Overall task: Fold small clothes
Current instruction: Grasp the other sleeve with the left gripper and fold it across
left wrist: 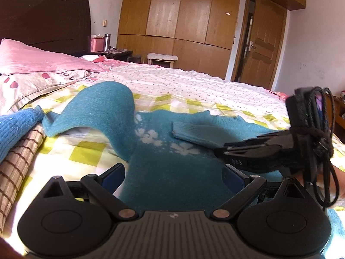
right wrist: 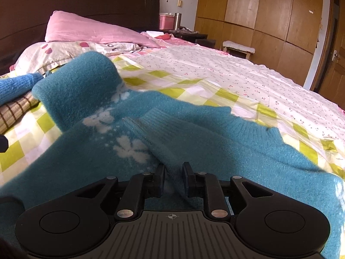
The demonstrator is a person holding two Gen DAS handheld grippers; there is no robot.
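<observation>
A small teal sweater with white flower prints lies on the bed; it also fills the right wrist view. One sleeve humps up at the left, and the other sleeve is folded across the chest. My left gripper is open, with the sweater's lower body between its blue pads. My right gripper is shut on the folded sleeve; it shows from the side in the left wrist view.
The bed has a yellow-checked sheet and a floral cover. A blue knit garment on a brown checked cloth lies at the left. Pink pillows, a wooden wardrobe and a door stand behind.
</observation>
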